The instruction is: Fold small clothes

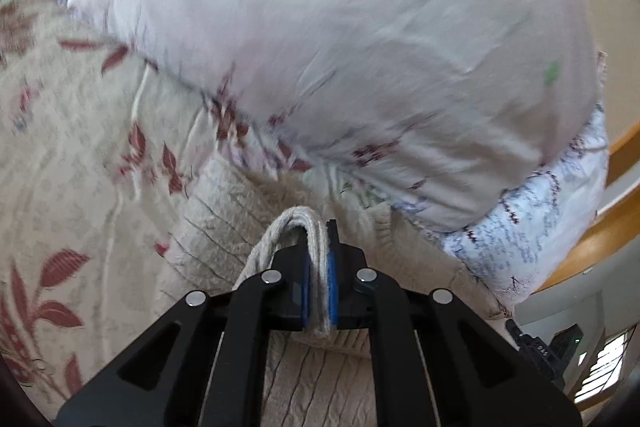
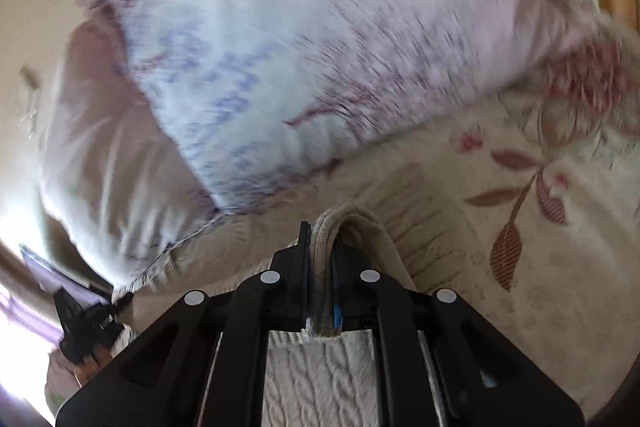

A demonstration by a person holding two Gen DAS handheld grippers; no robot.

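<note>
Bulky white pillow (image 1: 320, 47) close ahead of both grippers.

left hand-held gripper (image 1: 319, 267) clamped, right hand-held gripper (image 2: 321, 259) clamped

Floral bedspread (image 1: 80, 155) carries pillow (image 1: 320, 47) and knit garment (image 1: 224, 227).

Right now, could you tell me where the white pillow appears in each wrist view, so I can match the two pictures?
Left wrist: the white pillow fills the upper centre and right, above the left gripper.
Right wrist: the pillow spans the top, above the right gripper.
Shared landmark: the beige knit garment, pinched in both grippers, on the floral bedspread.
</note>
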